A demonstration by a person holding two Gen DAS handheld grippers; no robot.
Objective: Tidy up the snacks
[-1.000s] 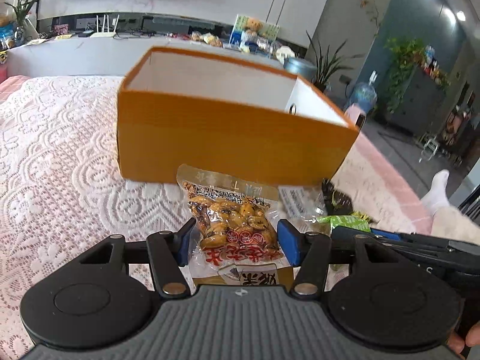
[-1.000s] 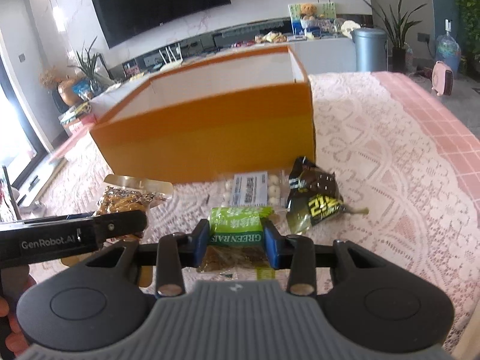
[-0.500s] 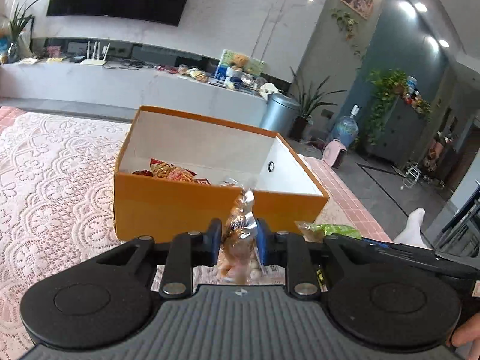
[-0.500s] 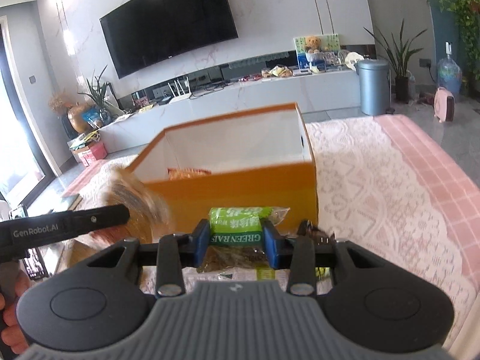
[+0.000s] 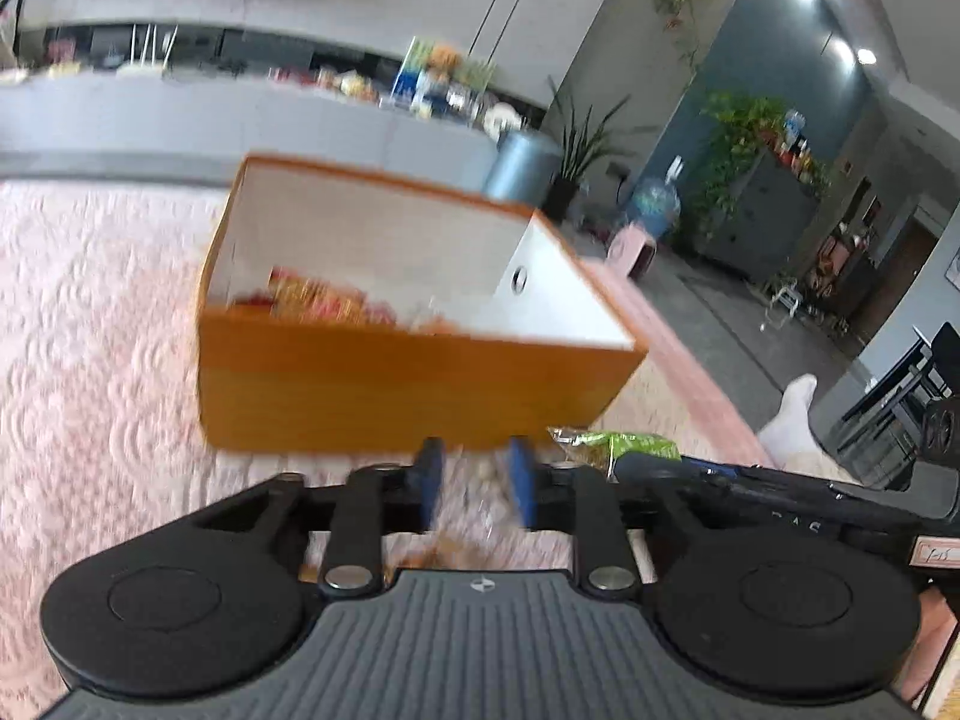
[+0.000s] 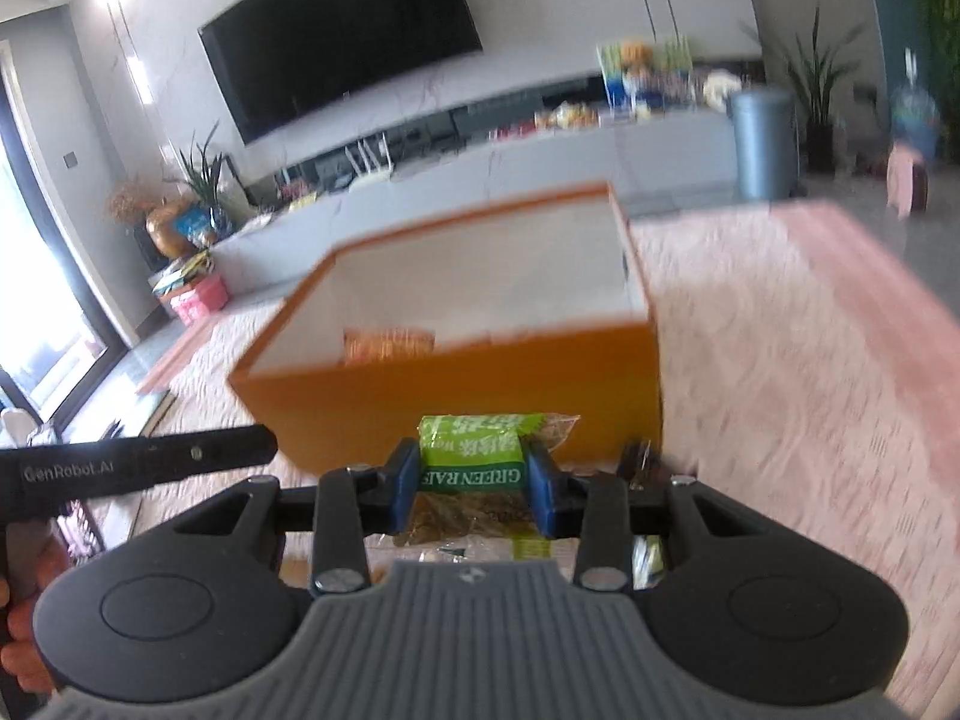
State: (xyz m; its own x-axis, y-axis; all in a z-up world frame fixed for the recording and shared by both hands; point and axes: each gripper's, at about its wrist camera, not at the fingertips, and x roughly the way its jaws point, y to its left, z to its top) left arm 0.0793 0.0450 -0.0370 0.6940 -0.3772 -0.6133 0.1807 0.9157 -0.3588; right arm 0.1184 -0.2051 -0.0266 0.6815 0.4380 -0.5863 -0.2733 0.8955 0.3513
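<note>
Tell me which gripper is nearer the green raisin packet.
Right. The right gripper is clamped on the green raisin packet; the left gripper, jaws just opening around a blurred snack bag, sits beside it to its left.

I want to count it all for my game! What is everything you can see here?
orange box: one, orange outside and white inside, on the cloth
snacks in the box: a few, orange and red, too blurred to count
green packet: one, gripped in the right claw, in front of the box
dark packet: one, on the cloth by the box's corner
lace cloth: one, pink, under everything
TV: one, black, on the far wall
bin: one, grey, near the far counter
left claw: one, black with blue pads, jaws just opening, nothing gripped between them
right claw: one, black with blue pads, shut on the green packet
</note>
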